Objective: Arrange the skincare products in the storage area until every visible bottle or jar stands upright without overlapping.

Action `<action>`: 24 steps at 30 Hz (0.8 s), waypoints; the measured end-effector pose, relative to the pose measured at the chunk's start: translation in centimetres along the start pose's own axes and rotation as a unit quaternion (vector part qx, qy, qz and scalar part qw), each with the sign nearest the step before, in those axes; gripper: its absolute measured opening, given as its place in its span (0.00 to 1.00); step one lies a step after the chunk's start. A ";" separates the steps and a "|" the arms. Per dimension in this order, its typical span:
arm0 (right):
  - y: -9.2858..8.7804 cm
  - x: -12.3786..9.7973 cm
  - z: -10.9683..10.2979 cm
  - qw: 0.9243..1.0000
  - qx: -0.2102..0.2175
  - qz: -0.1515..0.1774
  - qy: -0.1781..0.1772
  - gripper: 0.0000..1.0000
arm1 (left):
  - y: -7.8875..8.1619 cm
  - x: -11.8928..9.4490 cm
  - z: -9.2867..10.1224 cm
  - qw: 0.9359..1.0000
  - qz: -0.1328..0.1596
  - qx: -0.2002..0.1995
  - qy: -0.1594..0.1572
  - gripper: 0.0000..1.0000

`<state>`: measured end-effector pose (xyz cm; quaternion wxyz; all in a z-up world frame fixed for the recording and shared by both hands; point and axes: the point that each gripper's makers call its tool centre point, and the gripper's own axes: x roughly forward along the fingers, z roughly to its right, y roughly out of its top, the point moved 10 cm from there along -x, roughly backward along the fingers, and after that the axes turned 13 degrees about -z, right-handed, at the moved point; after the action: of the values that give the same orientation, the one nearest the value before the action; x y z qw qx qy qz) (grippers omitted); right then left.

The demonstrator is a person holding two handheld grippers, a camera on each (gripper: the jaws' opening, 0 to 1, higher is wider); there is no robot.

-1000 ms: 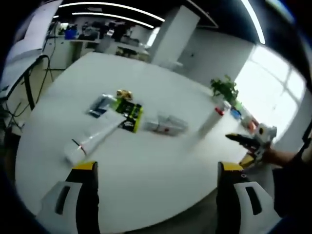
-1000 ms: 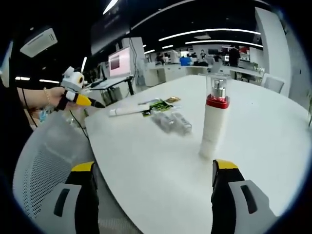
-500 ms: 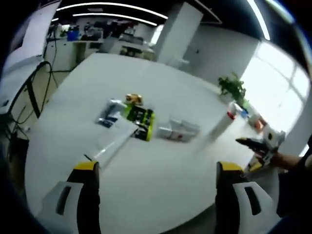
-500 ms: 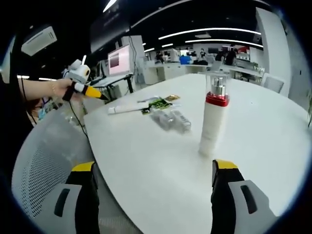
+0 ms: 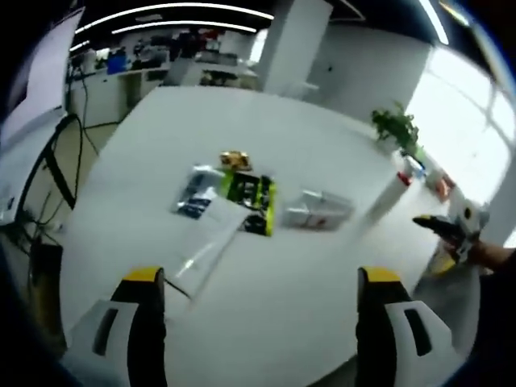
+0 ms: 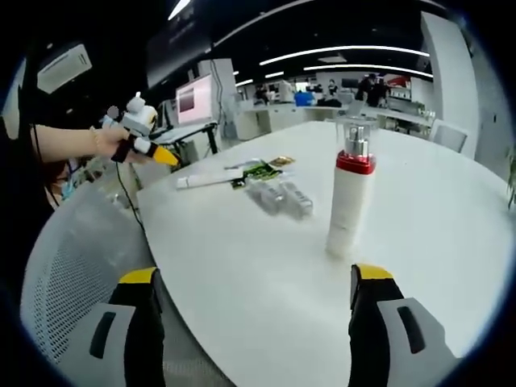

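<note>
In the left gripper view, the left gripper hangs over the near part of a white table with its two yellow-tipped jaws spread wide and nothing between them. Ahead of it, near the middle of the table, lies a loose cluster of skincare items: a white tube lying flat and pointing toward the left jaw, a silvery blue sachet just beyond it, a black and green packet beside the sachet, and a small yellow item at the far end of that packet. To the right of the packet sits a clear pack of small bottles, lying down and blurred. Farther right, a white pump bottle with a red collar stands on the table, and a potted plant stands near the far edge. In the right gripper view, the right gripper is likewise wide apart and empty, held above the table edge. The pump bottle stands upright just ahead of the right jaw, well apart from the bottle pack, the tube and the green packet lying behind it. A mesh chair sits at the table's near left side.
</note>
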<state>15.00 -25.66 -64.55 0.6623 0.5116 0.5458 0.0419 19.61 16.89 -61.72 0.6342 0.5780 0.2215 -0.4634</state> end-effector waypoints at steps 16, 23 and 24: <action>-0.1 0.1 0.1 1.000 0.003 -0.006 -0.003 0.96 | 2.5 2.9 -1.7 0.993 -0.086 0.072 0.023 0.90; -0.4 0.1 0.4 1.000 0.006 -0.010 -0.006 0.95 | 2.8 4.4 -1.8 0.988 -0.119 0.096 0.029 0.89; -0.4 0.1 0.4 1.000 0.007 -0.010 -0.007 0.95 | 2.9 4.6 -1.8 0.987 -0.123 0.098 0.030 0.88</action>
<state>15.10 -26.04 -64.91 0.6629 0.5108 0.5467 0.0283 24.71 16.79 -64.32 0.5060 0.6195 0.2633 -0.5393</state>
